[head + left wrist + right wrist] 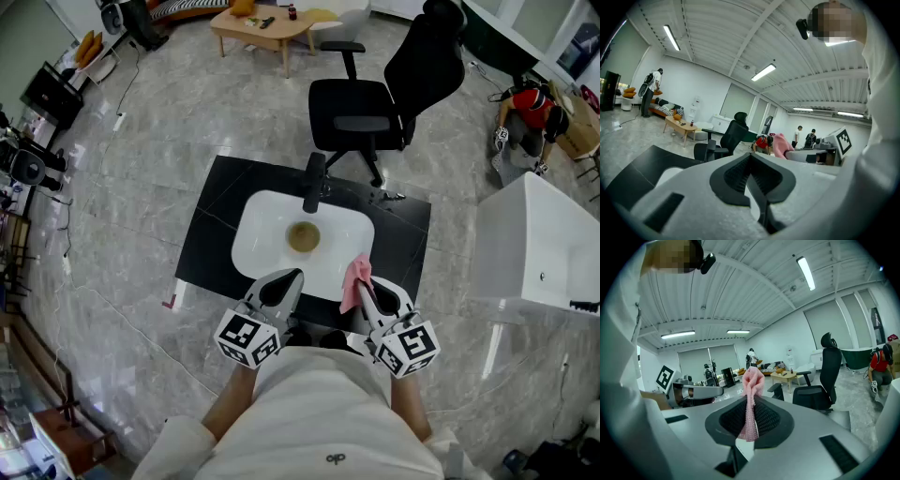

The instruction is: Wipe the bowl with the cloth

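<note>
Head view shows your right gripper (367, 292) clamping the pink cloth (353, 279) and your left gripper (284, 284) closed on nothing.

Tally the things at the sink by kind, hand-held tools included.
Bowl: 1
Cloth: 1
Faucet: 1
Sink: 1
Tools: 2, the left tool and the right tool
Total: 6

Tail of my cloth (752, 378) lost between my right gripper's (750, 401) jaws, bowl's (303, 236) inside too small to tell
</note>
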